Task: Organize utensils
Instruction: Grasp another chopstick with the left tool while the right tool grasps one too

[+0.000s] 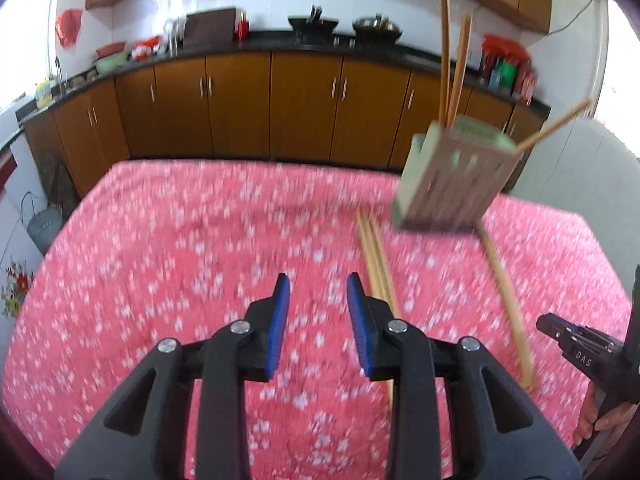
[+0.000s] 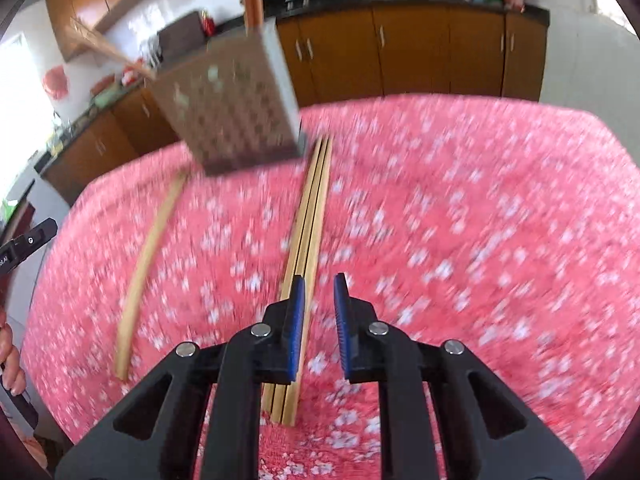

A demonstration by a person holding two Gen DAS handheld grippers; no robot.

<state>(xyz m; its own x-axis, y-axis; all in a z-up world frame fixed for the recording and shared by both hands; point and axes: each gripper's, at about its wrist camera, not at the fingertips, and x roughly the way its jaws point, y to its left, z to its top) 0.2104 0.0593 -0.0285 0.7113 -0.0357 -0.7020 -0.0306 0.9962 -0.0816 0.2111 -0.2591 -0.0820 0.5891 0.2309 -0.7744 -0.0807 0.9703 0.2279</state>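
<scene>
A perforated utensil holder (image 1: pixel 456 180) stands on the pink floral tablecloth (image 1: pixel 200 260) with several wooden chopsticks (image 1: pixel 454 52) upright in it. A bundle of chopsticks (image 1: pixel 378 268) lies on the cloth in front of it, and a single one (image 1: pixel 508 300) lies further right. My left gripper (image 1: pixel 318 292) is open and empty, just left of the bundle. In the right wrist view the holder (image 2: pixel 236 116) is at upper left. My right gripper (image 2: pixel 320 292) is open, its left finger over the bundle (image 2: pixel 308 248). The single chopstick (image 2: pixel 148 272) lies to the left.
Wooden kitchen cabinets (image 1: pixel 240 104) and a dark counter with pots and bottles run behind the table. The other hand-held gripper's body (image 1: pixel 584 352) shows at the right edge of the left wrist view. Both views are motion-blurred.
</scene>
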